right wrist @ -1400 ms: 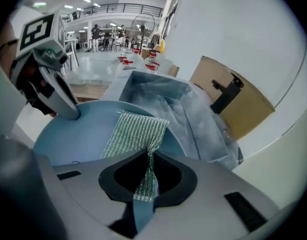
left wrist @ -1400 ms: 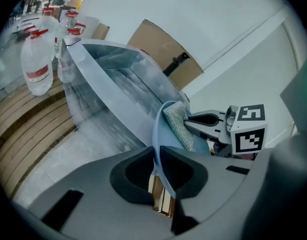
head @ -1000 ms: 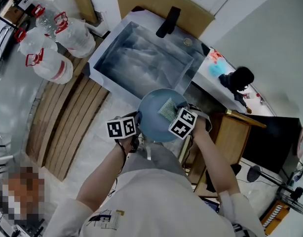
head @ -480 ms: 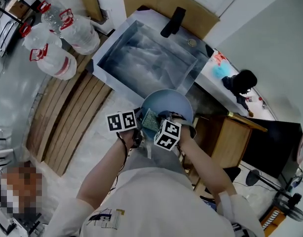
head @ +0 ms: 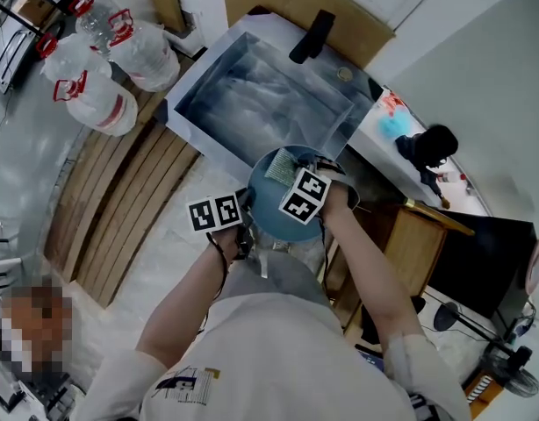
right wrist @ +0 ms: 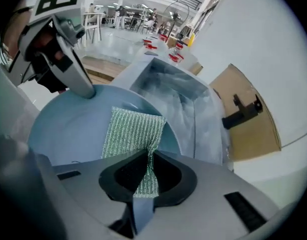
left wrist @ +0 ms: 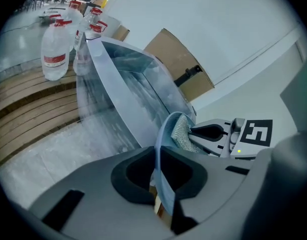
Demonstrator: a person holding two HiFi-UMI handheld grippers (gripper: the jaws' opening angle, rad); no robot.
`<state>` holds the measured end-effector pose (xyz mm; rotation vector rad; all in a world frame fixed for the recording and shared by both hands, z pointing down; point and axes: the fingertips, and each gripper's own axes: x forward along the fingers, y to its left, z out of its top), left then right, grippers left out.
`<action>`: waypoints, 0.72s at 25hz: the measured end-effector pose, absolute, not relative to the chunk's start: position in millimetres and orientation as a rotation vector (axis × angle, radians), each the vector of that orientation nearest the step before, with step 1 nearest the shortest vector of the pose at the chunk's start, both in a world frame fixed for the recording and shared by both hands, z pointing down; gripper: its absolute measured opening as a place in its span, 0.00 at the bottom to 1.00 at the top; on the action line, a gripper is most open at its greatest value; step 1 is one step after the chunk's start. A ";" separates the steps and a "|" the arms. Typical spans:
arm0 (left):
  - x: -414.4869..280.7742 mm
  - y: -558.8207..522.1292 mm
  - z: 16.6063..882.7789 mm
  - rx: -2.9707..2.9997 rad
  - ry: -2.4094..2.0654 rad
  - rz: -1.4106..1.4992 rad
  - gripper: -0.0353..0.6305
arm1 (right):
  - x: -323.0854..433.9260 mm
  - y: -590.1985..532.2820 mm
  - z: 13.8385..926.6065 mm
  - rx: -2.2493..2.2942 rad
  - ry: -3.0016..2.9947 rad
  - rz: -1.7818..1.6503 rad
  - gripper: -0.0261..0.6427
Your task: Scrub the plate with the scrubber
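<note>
A light blue plate is held up in front of the sink, seen edge-on in the left gripper view. My left gripper grips its near rim; the jaws are closing with the rim between them. A green mesh scrubber lies flat against the plate's face, near its far rim. My right gripper is shut on the scrubber's near end. In the head view the scrubber sits at the plate's top edge, with the right gripper over it and the left gripper at the plate's left edge.
A steel sink with a black faucet lies just beyond the plate. Water bottles stand left of it, above wooden floor slats. A wooden cabinet is on the right, by a counter with a black object.
The right gripper dragged the scrubber from the plate's upper right down to its lower left, then up to the top edge. The left gripper kept hold of the plate.
</note>
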<state>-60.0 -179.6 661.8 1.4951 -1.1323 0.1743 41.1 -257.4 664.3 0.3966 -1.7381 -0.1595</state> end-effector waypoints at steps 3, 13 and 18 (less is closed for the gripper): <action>-61.6 -180.0 662.3 1.479 -1.141 0.153 0.12 | 76.7 -253.4 664.0 0.398 -1.668 -0.109 0.14; -63.7 -187.9 662.1 1.423 -1.132 0.077 0.14 | 68.3 -155.3 666.4 0.117 -1.770 -0.042 0.14; -64.1 -188.4 660.5 1.446 -1.130 0.106 0.14 | 23.8 -144.8 670.1 0.062 -1.813 -0.113 0.14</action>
